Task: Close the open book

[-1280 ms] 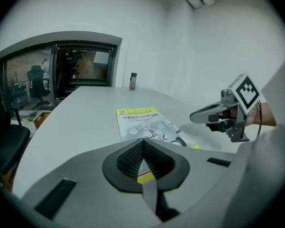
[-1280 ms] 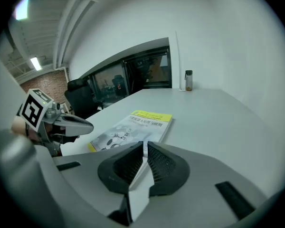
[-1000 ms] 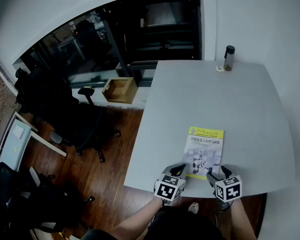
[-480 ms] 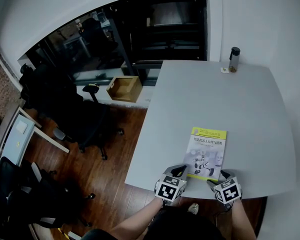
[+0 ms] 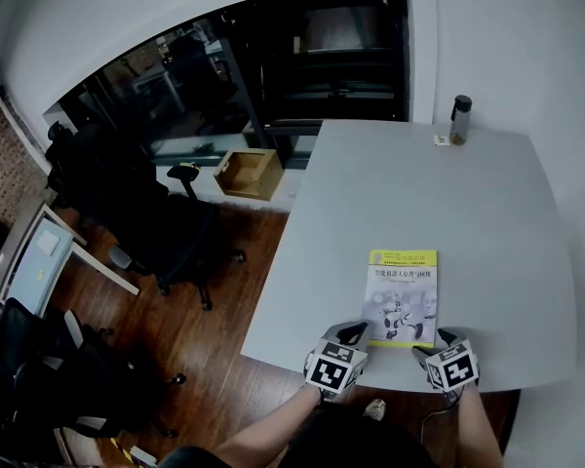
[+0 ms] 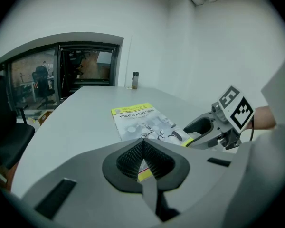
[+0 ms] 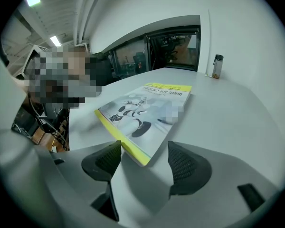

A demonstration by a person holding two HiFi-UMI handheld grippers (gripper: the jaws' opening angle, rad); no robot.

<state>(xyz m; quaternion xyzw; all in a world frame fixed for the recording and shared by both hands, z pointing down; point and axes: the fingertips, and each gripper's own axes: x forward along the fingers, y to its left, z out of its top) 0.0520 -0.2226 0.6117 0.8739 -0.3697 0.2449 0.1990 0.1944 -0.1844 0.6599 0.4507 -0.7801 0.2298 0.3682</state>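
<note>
A closed book (image 5: 402,295) with a yellow-and-white cover lies flat near the front edge of the grey table (image 5: 419,183). My left gripper (image 5: 354,332) is at the book's near left corner, jaws shut; in the left gripper view the pads (image 6: 154,159) meet just in front of the cover (image 6: 142,120). My right gripper (image 5: 431,344) is at the near right corner and stands open. In the right gripper view the book's yellow corner (image 7: 141,156) lies between the spread jaws, and neither pad touches it.
A dark bottle (image 5: 459,118) stands at the table's far right corner beside a small tag. Left of the table are a black office chair (image 5: 166,232), an open cardboard box (image 5: 247,173) and wooden floor. The table's front edge is right under both grippers.
The right gripper has slid a little rightward along the book's near edge and its jaws stand wider. The left gripper and the book have stayed put.
</note>
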